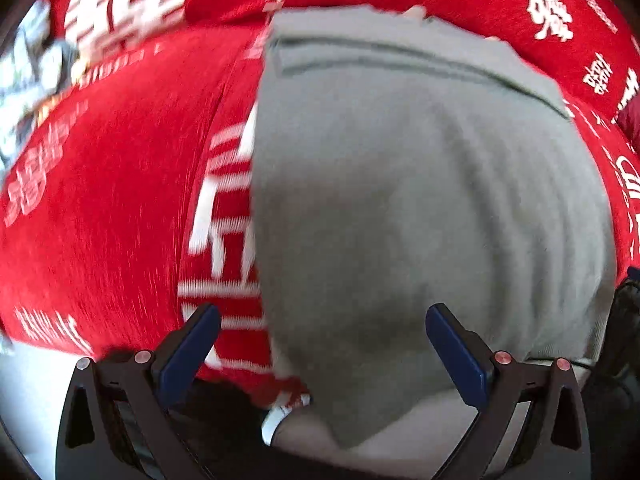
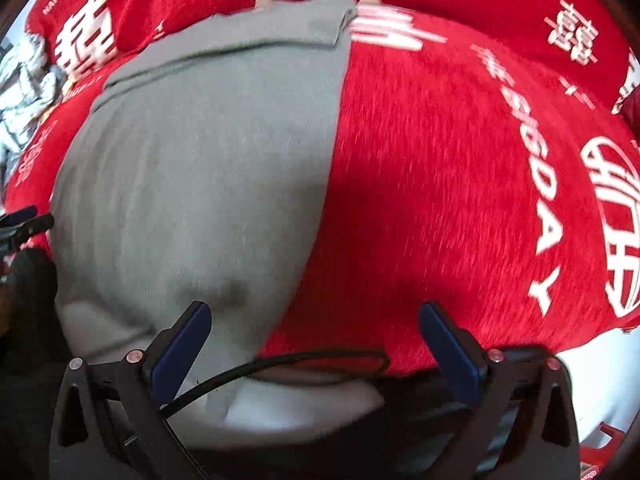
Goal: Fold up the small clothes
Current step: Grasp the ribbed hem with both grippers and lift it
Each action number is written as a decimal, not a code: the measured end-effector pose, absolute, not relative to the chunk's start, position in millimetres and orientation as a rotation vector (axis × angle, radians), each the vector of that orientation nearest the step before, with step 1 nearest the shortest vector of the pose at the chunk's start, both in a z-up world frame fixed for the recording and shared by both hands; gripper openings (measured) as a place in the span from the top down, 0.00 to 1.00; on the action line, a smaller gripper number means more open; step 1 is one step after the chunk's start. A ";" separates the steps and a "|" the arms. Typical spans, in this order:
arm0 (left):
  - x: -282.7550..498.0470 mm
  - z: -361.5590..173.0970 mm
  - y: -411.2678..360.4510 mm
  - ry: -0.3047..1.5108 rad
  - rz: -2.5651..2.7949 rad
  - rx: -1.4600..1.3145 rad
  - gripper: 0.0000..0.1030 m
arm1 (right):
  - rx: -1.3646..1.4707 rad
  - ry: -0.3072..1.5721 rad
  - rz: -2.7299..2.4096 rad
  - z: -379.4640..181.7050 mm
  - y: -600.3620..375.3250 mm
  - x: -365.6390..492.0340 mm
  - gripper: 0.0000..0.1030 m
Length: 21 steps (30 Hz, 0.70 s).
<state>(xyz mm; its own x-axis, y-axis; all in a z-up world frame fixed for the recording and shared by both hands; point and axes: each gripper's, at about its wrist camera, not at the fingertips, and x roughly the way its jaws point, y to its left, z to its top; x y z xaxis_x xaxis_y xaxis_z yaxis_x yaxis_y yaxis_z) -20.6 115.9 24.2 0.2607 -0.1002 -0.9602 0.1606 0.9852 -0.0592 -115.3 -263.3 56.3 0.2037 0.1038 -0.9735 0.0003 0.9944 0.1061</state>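
One gray cloth (image 1: 420,200), lying flat on one red blanket (image 1: 112,200) with white letters and signs. Two claws, one per hand, both close above the bed.

Left claw (image 1: 322,356): spread wide, gripping nothing. Blue pads (image 1: 188,356) well apart. Gray cloth right ahead of it and under its right pad, running on to the far side. Red blanket ahead of the left pad and off to the left. Bottom edge of the gray cloth hanging down just below the claw, over the blanket's near edge. A folded band across the far end of the cloth. Picture blurry, so small marks hard to read.

Right claw (image 2: 314,350): also spread wide, nothing between its blue pads (image 2: 180,354). Gray cloth (image 2: 200,168) ahead of the left pad and off to the left. Red blanket (image 2: 440,200) ahead of the right pad and off to the right, with white letters reading "DAY". One black cable (image 2: 280,364) curving across just in front of the claw, between the two pads. One crumpled pale bundle (image 2: 24,80) far off to the left, past the blanket's edge.

No boxes or baskets in sight.
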 end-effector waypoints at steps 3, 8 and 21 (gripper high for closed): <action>-23.6 16.6 119.6 1.343 -0.232 0.007 0.00 | 0.142 1.407 0.153 47.0 -252.6 -118.4 0.00; -28.5 3.9 109.1 1.417 -0.298 0.037 0.00 | 0.148 1.455 0.231 33.0 -229.5 -120.7 0.00; -25.7 -29.3 72.6 1.550 -0.221 0.160 0.01 | 0.272 1.537 0.321 -0.4 -200.0 -118.9 0.34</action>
<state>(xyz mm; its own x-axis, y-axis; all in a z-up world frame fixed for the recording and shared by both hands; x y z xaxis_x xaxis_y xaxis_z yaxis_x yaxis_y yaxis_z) -25.7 72.6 -29.3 0.0074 -0.0397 -0.9992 0.2407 0.9699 -0.0368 -118.9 -200.0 -0.4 0.0074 0.3701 -0.9290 -0.0331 0.9286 0.3697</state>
